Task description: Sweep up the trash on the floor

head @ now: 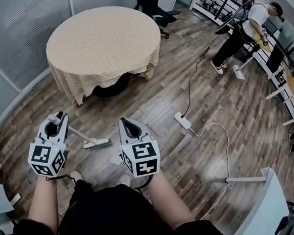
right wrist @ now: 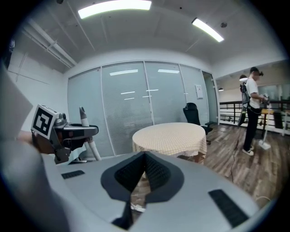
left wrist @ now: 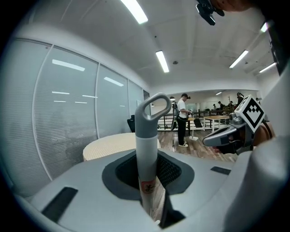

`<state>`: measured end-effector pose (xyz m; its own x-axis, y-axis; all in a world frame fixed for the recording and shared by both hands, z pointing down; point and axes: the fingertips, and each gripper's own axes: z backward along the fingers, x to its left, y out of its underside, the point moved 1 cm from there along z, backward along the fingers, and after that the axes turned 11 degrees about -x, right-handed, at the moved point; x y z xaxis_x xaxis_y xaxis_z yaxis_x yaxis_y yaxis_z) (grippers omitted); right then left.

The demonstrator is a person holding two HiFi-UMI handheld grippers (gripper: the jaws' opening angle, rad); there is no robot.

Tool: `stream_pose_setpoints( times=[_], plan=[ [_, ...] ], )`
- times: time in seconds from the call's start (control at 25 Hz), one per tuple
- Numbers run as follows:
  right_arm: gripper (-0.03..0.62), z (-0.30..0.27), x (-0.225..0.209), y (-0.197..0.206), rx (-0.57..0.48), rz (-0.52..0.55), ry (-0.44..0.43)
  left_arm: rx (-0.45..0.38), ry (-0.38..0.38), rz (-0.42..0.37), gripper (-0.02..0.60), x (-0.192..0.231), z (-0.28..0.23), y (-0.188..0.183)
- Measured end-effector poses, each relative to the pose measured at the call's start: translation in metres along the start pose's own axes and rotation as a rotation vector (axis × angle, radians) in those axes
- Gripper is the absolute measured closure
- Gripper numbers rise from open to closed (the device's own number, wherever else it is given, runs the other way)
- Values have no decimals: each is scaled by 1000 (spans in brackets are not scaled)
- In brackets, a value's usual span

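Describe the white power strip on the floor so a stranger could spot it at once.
Start at the round table with the beige checked cloth; the power strip lies on the wooden floor right of it, nearer the head camera. It is a flat white block, and unlike the white head of the broom to its left, it has a black cable and a white cable running off it.

Bright ceiling strip lights [left wrist: 162, 61], fisheye-warped edges
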<state>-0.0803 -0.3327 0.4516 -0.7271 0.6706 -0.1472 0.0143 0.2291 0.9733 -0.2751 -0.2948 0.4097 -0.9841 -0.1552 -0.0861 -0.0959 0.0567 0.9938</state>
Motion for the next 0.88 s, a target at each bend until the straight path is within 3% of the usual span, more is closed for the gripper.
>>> stream_pose_setpoints(
  times=[0.36,0.72,0.88],
  plan=[
    [582,-17,0,8,22,9,210,-12,95,4,508,47,-53,15],
    [582,-45,33,17,99,46,311,-10,67,109,508,140,-92,35],
    [580,-53,46,23,118,43,335,-12,49,104,508,165,-93,47]
  ],
)
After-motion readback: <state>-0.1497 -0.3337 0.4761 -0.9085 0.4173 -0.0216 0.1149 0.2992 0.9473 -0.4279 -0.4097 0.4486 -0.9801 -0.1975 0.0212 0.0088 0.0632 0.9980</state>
